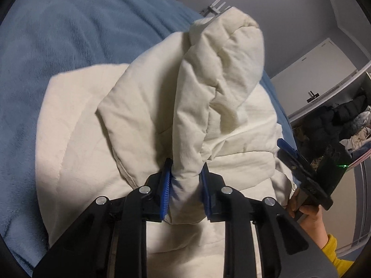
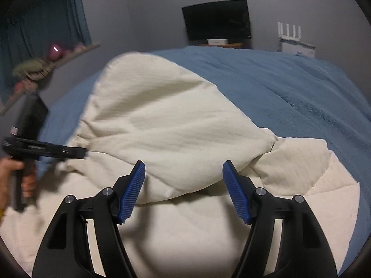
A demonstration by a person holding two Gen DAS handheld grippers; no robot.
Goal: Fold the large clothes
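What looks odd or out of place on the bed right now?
Nothing is spilled or damaged. The cream padded garment lies bunched on the blue blanket, one sleeve pulled up by the left gripper; the right gripper is open and empty.

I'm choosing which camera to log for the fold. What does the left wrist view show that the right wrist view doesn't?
Only the left wrist view shows the left gripper pinching a bunched sleeve of the cream jacket, and an open wardrobe.

Only the right wrist view shows the right gripper with jaws open and nothing between them, and a dark monitor.

Both show the jacket on the blue blanket.
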